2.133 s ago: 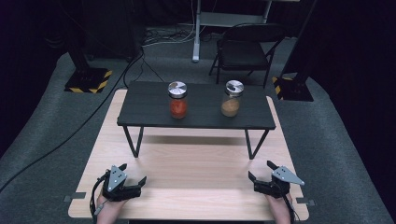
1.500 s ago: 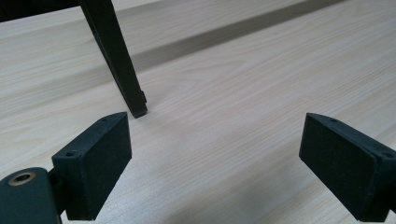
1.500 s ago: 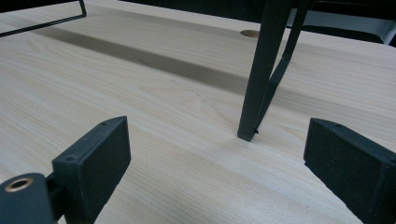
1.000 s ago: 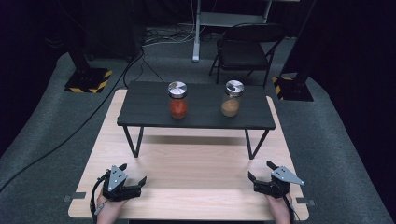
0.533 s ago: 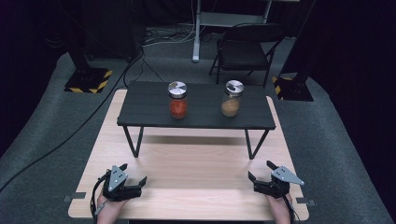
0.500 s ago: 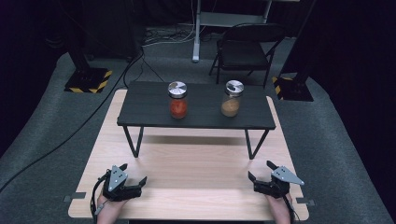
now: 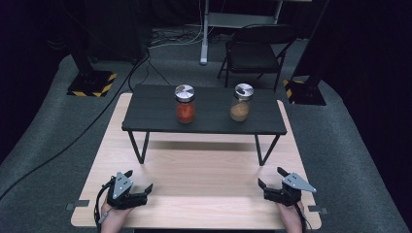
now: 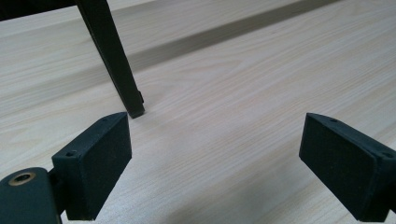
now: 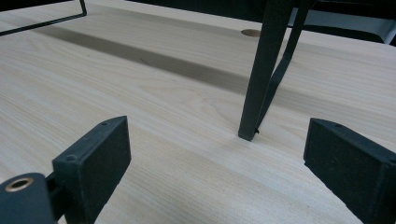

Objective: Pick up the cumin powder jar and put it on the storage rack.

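1. Two hand-held grippers rest at the near edge of a light wooden bench (image 7: 204, 174), one at each front corner, well apart from each other.
2. The left hand-held gripper (image 7: 137, 182) lies low on the wood with its jaws spread wide and nothing between them; in the left gripper view bare woodgrain fills the gap, and a black leg (image 8: 112, 60) of the small black table stands just ahead.
3. The right hand-held gripper (image 7: 272, 178) sits likewise, jaws wide apart and empty; the right gripper view shows another black leg (image 9: 264, 70) planted on the wood in front of it.
4. The small black table (image 7: 145, 109) stands on the far half of the bench.
5. On it are two glass jars with silver lids, upright and apart: a jar of red contents (image 7: 185, 104) to the left, a jar of brown contents (image 7: 241, 102) to the right.
6. Both jars are well away from either hand-held gripper.
7. A dark folding chair (image 7: 255, 51) stands on the grey floor beyond.
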Motion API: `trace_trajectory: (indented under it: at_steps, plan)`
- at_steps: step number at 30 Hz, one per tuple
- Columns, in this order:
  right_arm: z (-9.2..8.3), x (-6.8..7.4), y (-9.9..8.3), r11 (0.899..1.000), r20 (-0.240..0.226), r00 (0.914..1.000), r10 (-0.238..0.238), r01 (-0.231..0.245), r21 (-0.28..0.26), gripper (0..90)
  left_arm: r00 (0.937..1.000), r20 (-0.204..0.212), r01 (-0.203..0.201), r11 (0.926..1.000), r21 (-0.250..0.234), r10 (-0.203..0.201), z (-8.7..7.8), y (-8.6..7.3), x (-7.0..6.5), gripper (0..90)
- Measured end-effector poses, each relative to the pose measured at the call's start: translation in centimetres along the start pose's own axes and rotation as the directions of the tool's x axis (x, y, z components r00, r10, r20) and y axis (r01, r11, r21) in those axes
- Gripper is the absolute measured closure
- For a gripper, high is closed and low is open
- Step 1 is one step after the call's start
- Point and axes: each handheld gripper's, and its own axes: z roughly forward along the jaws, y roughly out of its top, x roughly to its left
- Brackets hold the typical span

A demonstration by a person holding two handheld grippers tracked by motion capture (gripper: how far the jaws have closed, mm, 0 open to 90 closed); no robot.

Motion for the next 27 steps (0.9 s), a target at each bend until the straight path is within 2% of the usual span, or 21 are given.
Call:
trace_trajectory:
  at_steps: [27]
  plan:
    - [0.0, 0.01, 0.02, 1.0, -0.001, 1.0, -0.003, 0.003, 0.001, 6.5, 1.0, 0.0, -0.006, 1.0, -0.001, 0.006, -0.02, -0.01, -0.01, 9.0]
